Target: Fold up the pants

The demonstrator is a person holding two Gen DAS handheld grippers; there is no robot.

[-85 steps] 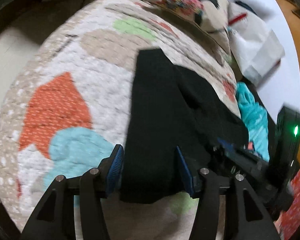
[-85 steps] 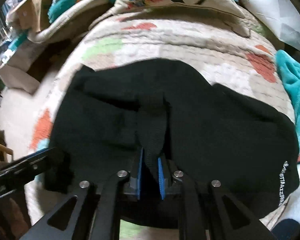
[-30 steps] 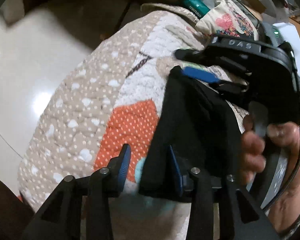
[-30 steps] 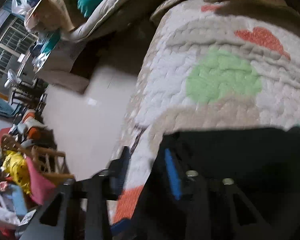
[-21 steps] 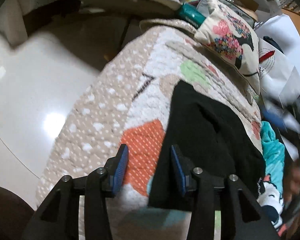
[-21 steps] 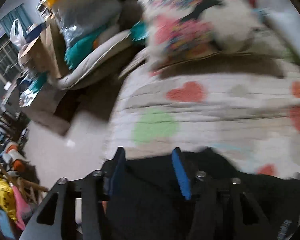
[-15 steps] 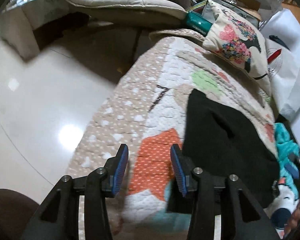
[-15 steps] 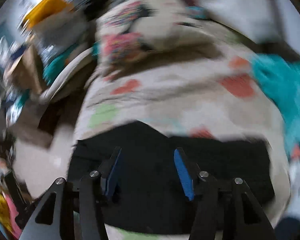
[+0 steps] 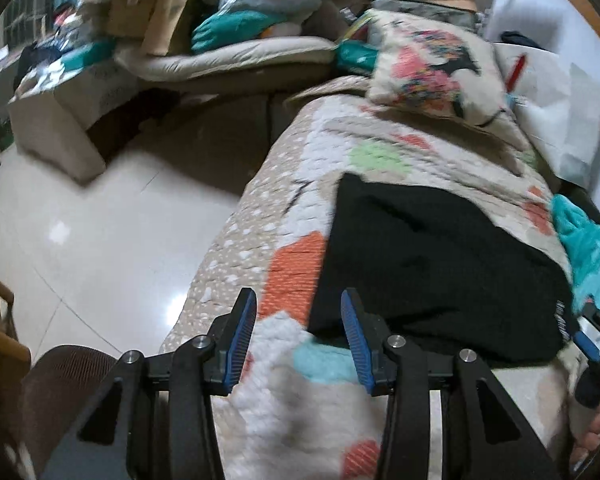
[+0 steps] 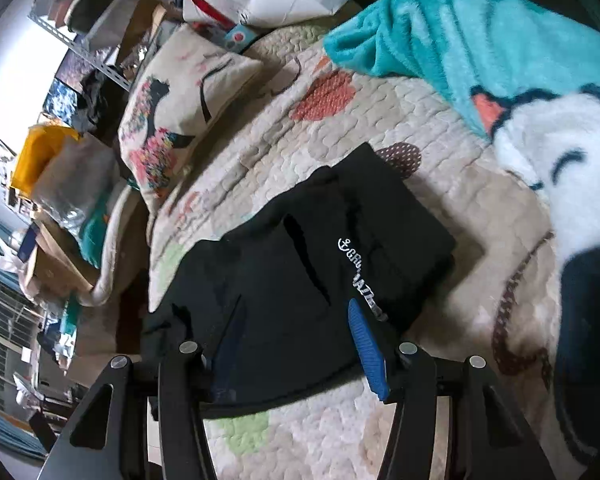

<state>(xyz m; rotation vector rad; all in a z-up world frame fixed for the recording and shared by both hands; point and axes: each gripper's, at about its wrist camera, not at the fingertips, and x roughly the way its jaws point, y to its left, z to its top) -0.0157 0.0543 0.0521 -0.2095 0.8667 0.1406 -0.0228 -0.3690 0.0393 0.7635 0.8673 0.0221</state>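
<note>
Quilted bed [image 9: 300,208] carries the pants [image 10: 300,264] folded compact at twelve o'clock; my left gripper [image 9: 298,332] and right gripper [image 10: 296,340] gape empty, little seems left.

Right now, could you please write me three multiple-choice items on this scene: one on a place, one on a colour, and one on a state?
1. Where do the black pants lie?
A. on the floor
B. on the quilt
C. on top of the floral cushion

2. What colour is the fleece blanket beyond the pants?
A. teal
B. yellow
C. purple

3. What state are the two grippers in?
A. both shut on the pants
B. only the left is open
C. both open, holding nothing

Answers:
1 B: patterned quilt shows all round the dark bundle.
2 A: its plush folds are teal in both views.
3 C: the left gripper and the right gripper both have their blue pads spread apart, with no cloth pinched between them.
</note>
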